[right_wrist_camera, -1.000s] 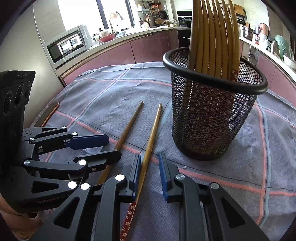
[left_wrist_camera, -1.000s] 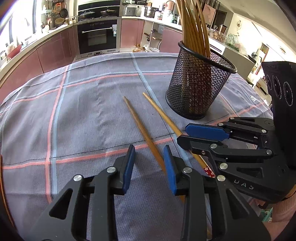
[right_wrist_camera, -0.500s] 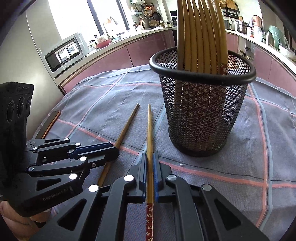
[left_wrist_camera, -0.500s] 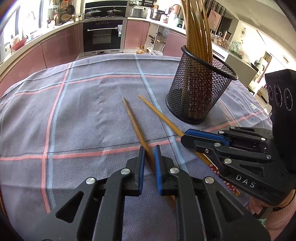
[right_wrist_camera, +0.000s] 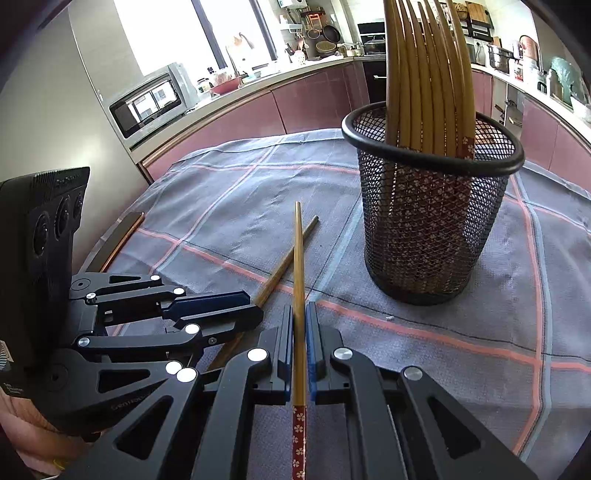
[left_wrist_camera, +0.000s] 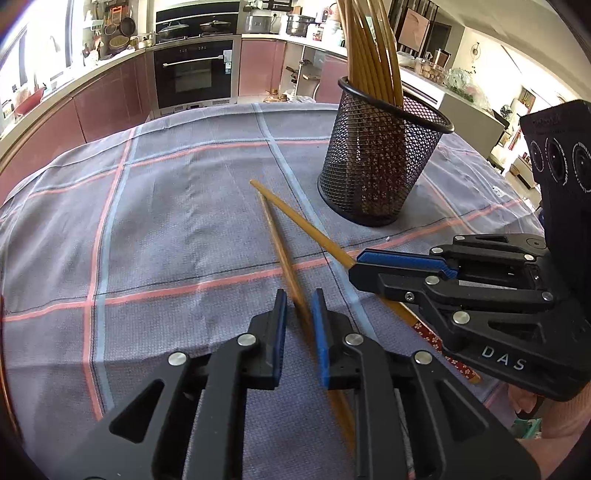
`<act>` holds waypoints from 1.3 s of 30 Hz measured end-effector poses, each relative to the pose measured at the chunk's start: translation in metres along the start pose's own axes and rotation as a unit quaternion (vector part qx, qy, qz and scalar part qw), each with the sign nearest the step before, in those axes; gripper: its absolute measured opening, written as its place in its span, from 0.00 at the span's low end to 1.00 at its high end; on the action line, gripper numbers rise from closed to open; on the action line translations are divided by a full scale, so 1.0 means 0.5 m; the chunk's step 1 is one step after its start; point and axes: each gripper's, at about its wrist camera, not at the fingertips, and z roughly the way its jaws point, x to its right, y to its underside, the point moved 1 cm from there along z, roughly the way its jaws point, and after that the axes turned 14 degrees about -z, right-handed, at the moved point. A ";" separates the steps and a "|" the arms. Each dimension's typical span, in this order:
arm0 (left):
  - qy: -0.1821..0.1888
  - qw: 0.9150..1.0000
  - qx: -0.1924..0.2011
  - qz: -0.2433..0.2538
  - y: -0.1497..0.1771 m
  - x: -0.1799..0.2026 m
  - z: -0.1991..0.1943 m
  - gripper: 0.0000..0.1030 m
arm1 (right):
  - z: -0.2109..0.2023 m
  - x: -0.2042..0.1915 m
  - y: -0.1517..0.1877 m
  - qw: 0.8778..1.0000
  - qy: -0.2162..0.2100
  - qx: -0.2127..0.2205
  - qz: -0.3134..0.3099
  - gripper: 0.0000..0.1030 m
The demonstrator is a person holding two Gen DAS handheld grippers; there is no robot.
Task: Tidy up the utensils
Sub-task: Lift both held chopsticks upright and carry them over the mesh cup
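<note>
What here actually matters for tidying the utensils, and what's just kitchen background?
Part of the job: flower-ended chopstick, darker chopstick crossing under it, black mesh holder, standing chopsticks already in it.
Just lying about: microwave, oven, pots on the counter, checked tablecloth.

Both grippers look like the same build: matte black plastic, triangular cut-outs in the finger arms, round silver screw heads at the pivots. Left gripper (left_wrist_camera: 298, 314) has bright blue pads on the inner finger faces, right gripper (right_wrist_camera: 300, 325) same deal. In the left wrist view, right side of frame, the other unit has white "DAS" lettering on its body plus a tall black housing w/ three round lens-like rings. Bit of pink sleeve (left_wrist_camera: 554, 417) lower right, behind it.
</note>
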 end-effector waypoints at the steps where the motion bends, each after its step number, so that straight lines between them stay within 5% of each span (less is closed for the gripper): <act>1: -0.001 1.000 -0.001 0.002 0.000 0.001 0.001 0.16 | 0.003 0.000 0.000 1.000 -0.001 -0.002 -0.001 0.05; 16: -0.012 1.000 0.008 0.000 -0.006 0.006 0.007 0.09 | 0.026 -0.001 -0.004 1.000 0.006 -0.013 -0.006 0.06; 39: 0.012 0.999 0.042 0.000 -0.013 0.021 -0.071 0.08 | -0.089 -0.002 -0.009 0.998 0.003 0.054 -0.013 0.05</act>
